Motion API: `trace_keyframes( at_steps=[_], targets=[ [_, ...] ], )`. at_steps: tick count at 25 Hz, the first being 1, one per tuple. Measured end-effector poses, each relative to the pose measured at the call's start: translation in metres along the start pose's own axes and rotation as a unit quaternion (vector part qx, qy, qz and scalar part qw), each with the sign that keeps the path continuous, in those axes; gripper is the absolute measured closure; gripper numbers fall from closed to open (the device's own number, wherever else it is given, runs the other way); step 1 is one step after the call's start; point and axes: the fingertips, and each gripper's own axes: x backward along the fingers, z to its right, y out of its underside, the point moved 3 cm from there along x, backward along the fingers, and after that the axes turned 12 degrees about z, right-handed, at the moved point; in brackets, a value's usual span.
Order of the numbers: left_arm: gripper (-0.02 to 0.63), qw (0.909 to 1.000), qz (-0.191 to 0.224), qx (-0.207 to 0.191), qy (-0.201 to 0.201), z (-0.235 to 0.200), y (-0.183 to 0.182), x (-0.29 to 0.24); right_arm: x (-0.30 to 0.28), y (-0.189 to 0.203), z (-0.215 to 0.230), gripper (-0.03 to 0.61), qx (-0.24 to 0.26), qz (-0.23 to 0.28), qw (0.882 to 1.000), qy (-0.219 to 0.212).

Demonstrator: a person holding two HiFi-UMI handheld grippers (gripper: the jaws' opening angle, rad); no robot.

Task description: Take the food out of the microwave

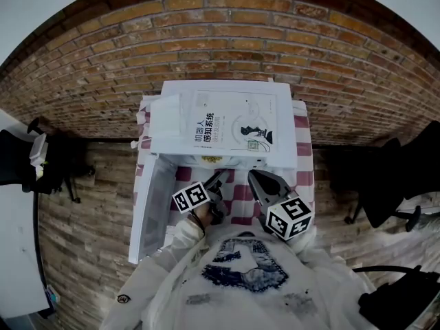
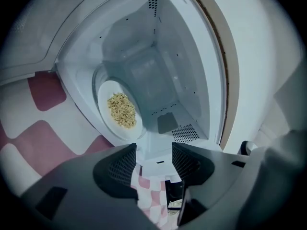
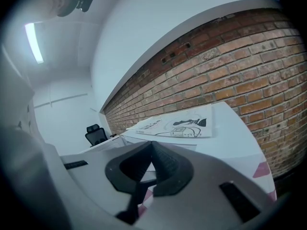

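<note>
A white plate (image 2: 115, 111) with a heap of yellowish food (image 2: 122, 110) lies inside the open white microwave (image 2: 144, 66). My left gripper (image 2: 154, 163) points into the cavity from just outside it, short of the plate, and stands open with nothing between its pads. In the head view this left gripper (image 1: 217, 181) sits at the microwave's (image 1: 161, 108) front opening, whose door (image 1: 148, 208) is swung out to the left. My right gripper (image 1: 264, 183) hangs beside it on the right, shut and empty, and in its own view the right gripper (image 3: 149, 147) looks over the microwave's top.
A book (image 1: 220, 126) lies flat on top of the microwave. The microwave stands on a red-and-white checked cloth (image 1: 302, 150) against a brick wall (image 1: 220, 40). A black chair (image 1: 395, 184) is at the right, and dark gear (image 1: 55, 163) and a white desk (image 1: 14, 253) at the left.
</note>
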Motion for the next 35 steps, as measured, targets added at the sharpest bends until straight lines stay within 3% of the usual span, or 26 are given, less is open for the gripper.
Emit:
trace_keyframes(
  at_steps=[10,30,35],
  targets=[
    [0.373,0.9932,0.02,0.112,-0.027,-0.032,-0.009,-0.013,0.0,0.0,0.001,0.565,-0.004,-0.002,1.0,0.004],
    [0.381,0.9793,0.029,0.199,-0.027,-0.049,-0.013,-0.032,-0.004,0.001,0.007,0.565,-0.011,-0.006,1.0,0.01],
    [0.462,0.9744,0.026,0.22,-0.036,-0.058,-0.01,-0.031,-0.005,0.002,0.007,0.565,-0.013,-0.007,1.0,0.01]
  ],
)
